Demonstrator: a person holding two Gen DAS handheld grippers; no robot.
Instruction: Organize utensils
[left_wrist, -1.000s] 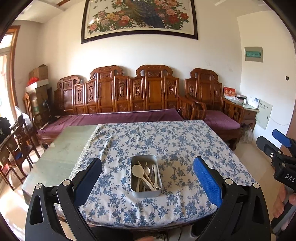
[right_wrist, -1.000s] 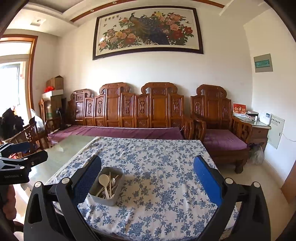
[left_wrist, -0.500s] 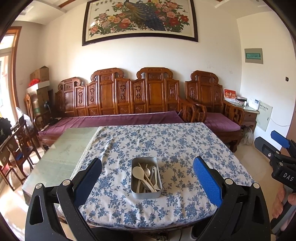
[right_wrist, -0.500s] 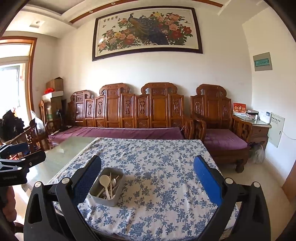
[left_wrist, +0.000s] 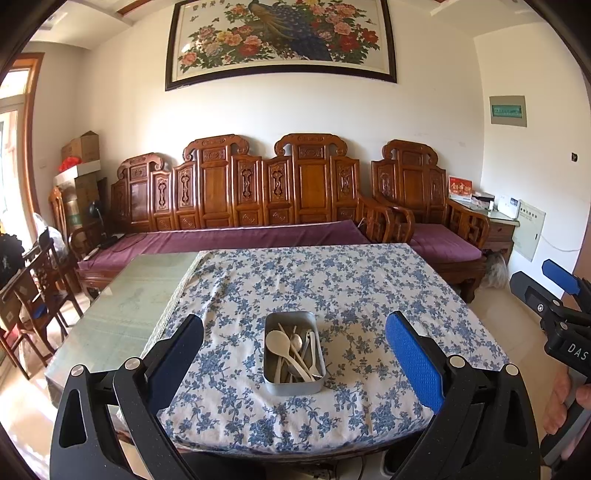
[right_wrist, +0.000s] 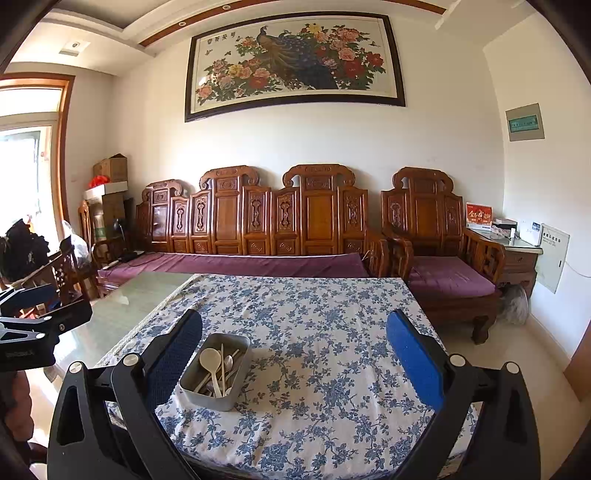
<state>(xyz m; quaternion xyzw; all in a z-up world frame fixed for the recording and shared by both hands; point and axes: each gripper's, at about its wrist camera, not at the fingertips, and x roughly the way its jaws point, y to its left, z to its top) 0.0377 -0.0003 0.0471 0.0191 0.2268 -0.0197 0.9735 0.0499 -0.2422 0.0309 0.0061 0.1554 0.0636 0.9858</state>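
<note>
Compared with a second ago, the rectangular grey metal tin sits slightly farther up in both views, so both grippers have backed off a little from the table with the blue-flowered white cloth. The tin stands near the table's front edge, holding a cream plastic rice spoon, a metal spoon, and pale chopsticks. The left gripper and right gripper are both spread wide and empty; only the right view shows the tin off to its left.
</note>
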